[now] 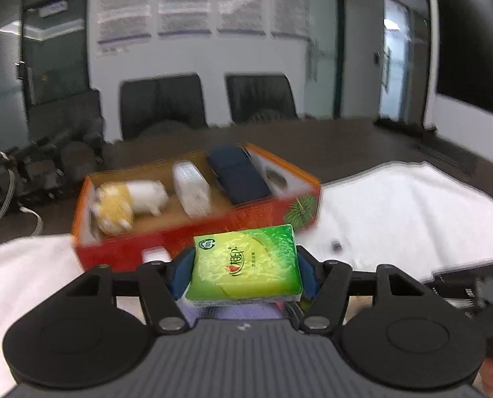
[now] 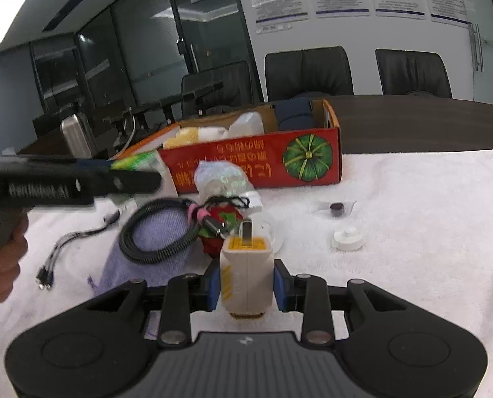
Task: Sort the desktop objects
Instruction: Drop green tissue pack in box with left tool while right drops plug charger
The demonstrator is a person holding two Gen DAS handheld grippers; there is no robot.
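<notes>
Table [image 2: 429,199], white-clothed, carries the red box [image 1: 186,248] at its far side, already holding a plush toy [image 1: 130,202], a white pack [image 1: 191,187] and a dark case [image 1: 238,174]. Left gripper [image 1: 245,267]: fingers closed on a green tissue pack [image 1: 246,262], near the box wall; a loose side grip could let it tilt out short of the rim. Right gripper [image 2: 246,287]: fingers clamped on a white charger [image 2: 246,275]. Only the right view shows the coiled cable [image 2: 160,229], purple cloth [image 2: 147,262] and white cap [image 2: 346,238] unsorted; only the left shows the box interior.
</notes>
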